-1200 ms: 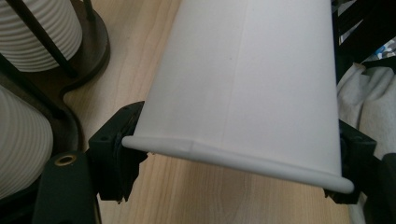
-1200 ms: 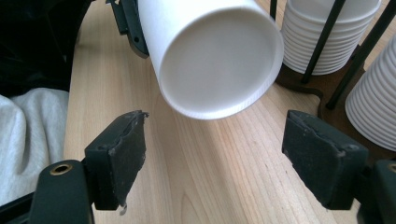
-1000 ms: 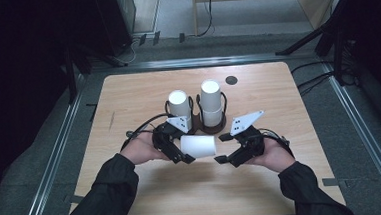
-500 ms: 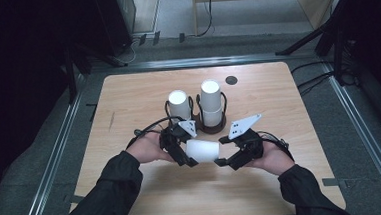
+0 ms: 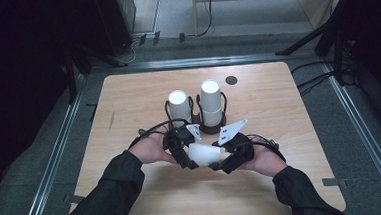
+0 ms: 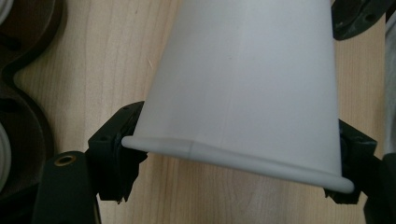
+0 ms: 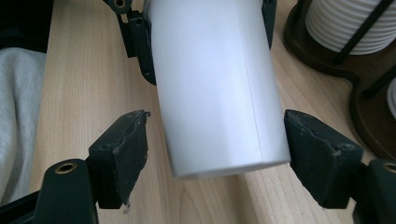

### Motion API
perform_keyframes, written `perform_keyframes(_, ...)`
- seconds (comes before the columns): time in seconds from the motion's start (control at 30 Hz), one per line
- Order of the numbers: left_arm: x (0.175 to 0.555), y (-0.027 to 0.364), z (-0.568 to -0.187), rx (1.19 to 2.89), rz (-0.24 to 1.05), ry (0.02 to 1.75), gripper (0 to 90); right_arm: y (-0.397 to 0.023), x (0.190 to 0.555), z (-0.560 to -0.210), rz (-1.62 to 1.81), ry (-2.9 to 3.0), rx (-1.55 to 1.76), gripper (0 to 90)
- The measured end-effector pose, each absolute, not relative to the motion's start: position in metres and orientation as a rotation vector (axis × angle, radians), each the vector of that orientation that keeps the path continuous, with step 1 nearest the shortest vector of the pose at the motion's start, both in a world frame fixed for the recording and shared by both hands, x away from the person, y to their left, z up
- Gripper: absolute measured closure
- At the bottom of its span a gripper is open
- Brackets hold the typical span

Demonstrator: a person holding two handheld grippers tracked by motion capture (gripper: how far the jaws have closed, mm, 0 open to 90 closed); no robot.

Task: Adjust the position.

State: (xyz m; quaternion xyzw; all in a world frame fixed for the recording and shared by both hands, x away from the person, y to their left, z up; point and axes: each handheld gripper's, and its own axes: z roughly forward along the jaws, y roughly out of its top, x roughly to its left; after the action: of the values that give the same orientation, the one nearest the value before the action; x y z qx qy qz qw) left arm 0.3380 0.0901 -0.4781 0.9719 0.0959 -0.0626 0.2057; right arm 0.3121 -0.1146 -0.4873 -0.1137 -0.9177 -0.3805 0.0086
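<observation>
Left hand-held gripper (image 5: 189, 162) clamps the rim end of a white tapered paper cup (image 5: 204, 153), held sideways just above the wooden worktop (image 5: 278, 107), while the right hand-held gripper's (image 5: 218, 164) closing jaws straddle its base without touching; light, crushable, best gripped gently.

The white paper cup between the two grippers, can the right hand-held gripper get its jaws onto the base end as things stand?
Probably yes. The right hand-held gripper has been closing, its pads either side of the white paper cup near its base with small gaps left. Nothing stands between; the left hand-held gripper grips the rim end.
</observation>
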Motion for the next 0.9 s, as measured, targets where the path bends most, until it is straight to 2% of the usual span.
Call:
perform_keyframes(0.67, 0.333, 0.084, -0.482, 2.709, -0.222, 0.263, 20.3, -0.098, 0.31, -0.494, -1.11, -2.905, -0.283, 31.0)
perform_keyframes(0.77, 0.331, 0.087, -0.479, 2.682, -0.176, 0.232, 17.6, -0.099, 0.31, -0.493, -1.12, -2.898, -0.278, 30.8)
perform_keyframes(0.83, 0.332, 0.088, -0.477, 2.651, -0.165, 0.265, 8.1, -0.101, 0.311, -0.49, -1.142, -2.893, -0.287, 30.8)
perform_keyframes(0.9, 0.334, 0.09, -0.475, 2.624, -0.143, 0.302, 6.7, -0.103, 0.312, -0.489, -1.163, -2.886, -0.291, 30.8)
